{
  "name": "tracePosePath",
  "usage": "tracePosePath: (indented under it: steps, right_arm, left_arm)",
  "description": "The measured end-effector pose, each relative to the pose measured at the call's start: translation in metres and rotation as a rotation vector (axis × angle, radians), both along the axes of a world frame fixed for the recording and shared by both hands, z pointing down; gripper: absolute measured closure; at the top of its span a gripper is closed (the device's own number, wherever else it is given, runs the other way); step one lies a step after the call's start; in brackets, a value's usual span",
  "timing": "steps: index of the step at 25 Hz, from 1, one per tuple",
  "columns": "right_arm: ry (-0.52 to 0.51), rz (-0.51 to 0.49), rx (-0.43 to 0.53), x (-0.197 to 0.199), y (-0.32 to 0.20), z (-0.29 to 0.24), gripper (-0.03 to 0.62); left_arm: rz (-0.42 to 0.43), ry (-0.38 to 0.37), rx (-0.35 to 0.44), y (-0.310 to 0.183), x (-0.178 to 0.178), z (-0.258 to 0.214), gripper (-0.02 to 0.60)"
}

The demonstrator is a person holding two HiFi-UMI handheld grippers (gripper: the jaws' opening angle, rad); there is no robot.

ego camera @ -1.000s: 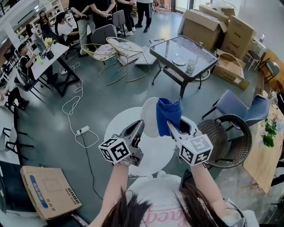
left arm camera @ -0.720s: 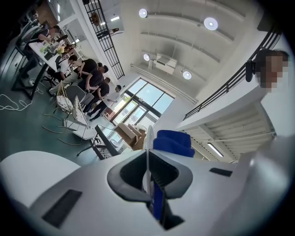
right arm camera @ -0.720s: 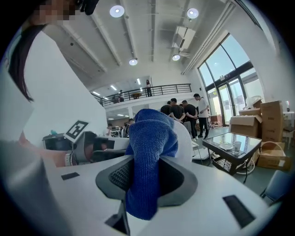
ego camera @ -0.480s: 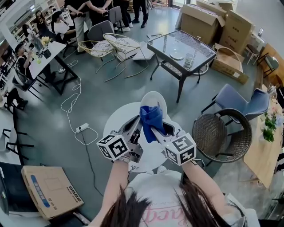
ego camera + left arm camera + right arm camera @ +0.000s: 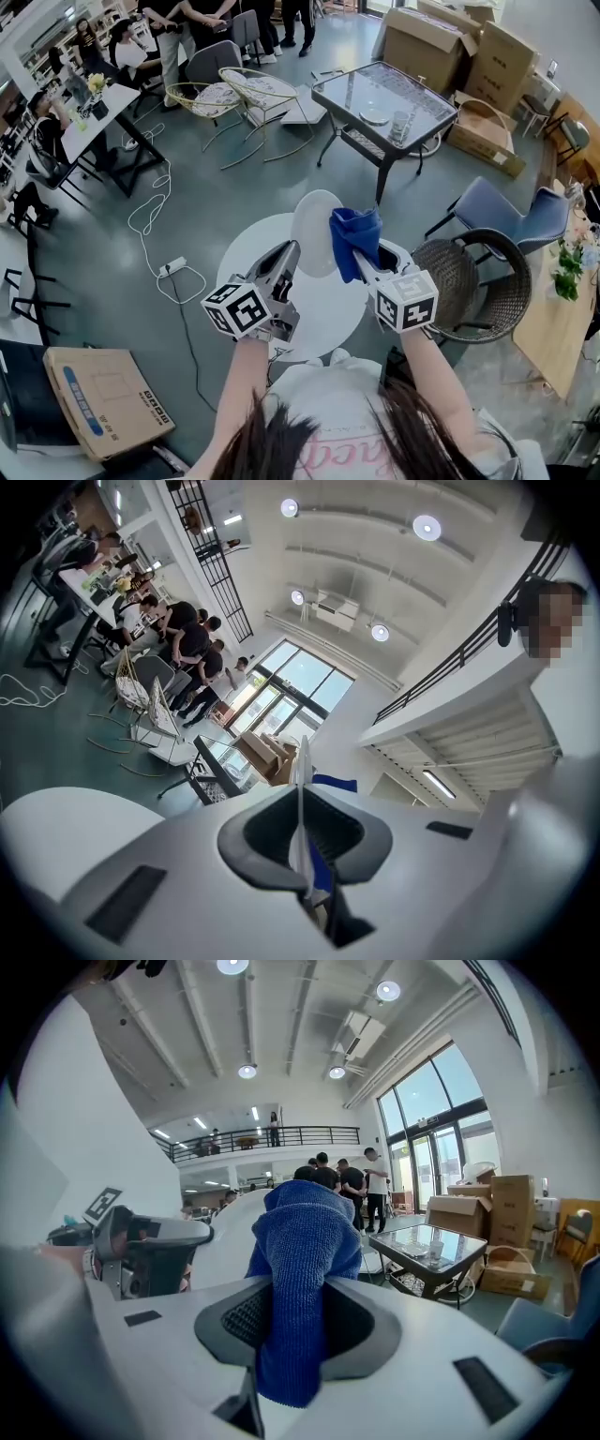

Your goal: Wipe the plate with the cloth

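A white plate (image 5: 312,228) stands on edge above the round white table (image 5: 323,319), and my left gripper (image 5: 288,255) is shut on its near rim. In the left gripper view the plate (image 5: 300,771) shows edge-on between the jaws. My right gripper (image 5: 363,263) is shut on a blue cloth (image 5: 355,233), which bunches up past the jaws and rests against the plate's right face. In the right gripper view the cloth (image 5: 303,1260) fills the jaws of the right gripper (image 5: 298,1327), with the plate (image 5: 223,1232) just behind it on the left.
A dark wicker chair (image 5: 478,281) stands right of the round table, with a blue chair (image 5: 506,223) behind it. Farther off are a glass-top table (image 5: 386,103), cardboard boxes (image 5: 469,52) and several people. A power strip and cable (image 5: 173,274) lie on the floor at left.
The right gripper swept the cloth left across the plate, then back right to the plate's right side. The left gripper and plate stayed put.
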State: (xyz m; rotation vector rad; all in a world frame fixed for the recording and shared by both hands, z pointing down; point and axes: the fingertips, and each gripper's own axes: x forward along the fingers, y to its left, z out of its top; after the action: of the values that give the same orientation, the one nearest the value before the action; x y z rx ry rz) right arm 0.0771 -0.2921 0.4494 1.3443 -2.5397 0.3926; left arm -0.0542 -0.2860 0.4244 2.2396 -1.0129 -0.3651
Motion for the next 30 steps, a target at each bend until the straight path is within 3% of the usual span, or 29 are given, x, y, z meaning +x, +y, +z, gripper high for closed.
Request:
tracePosePath:
  steps: [3,5,15,20,25,30]
  right_arm:
    - [-0.038,0.011,0.017,0.007,0.001,-0.011,0.461]
    - [-0.067,0.032,0.029,0.015,0.001,-0.02,0.461]
    - [-0.143,0.086,0.121,0.057,0.006,-0.07,0.461]
    - [-0.154,0.07,0.152,0.067,0.011,-0.088,0.461]
    - [-0.134,-0.012,0.186,0.063,0.018,-0.108,0.461]
    - [-0.096,-0.203,0.216,0.039,0.02,-0.129,0.461]
  left_arm:
    - [-0.011,-0.045,0.055,-0.001,0.002,-0.005,0.561]
    - [-0.018,-0.144,0.14,-0.001,0.004,-0.011,0.561]
    - [-0.111,-0.866,0.667,0.011,0.019,-0.039,0.561]
    - [-0.101,-1.167,0.97,0.031,0.042,-0.044,0.561]
    - [-0.105,-1.435,1.233,0.044,0.048,-0.04,0.561]
    - [-0.052,-1.586,1.387,0.049,0.054,-0.03,0.561]
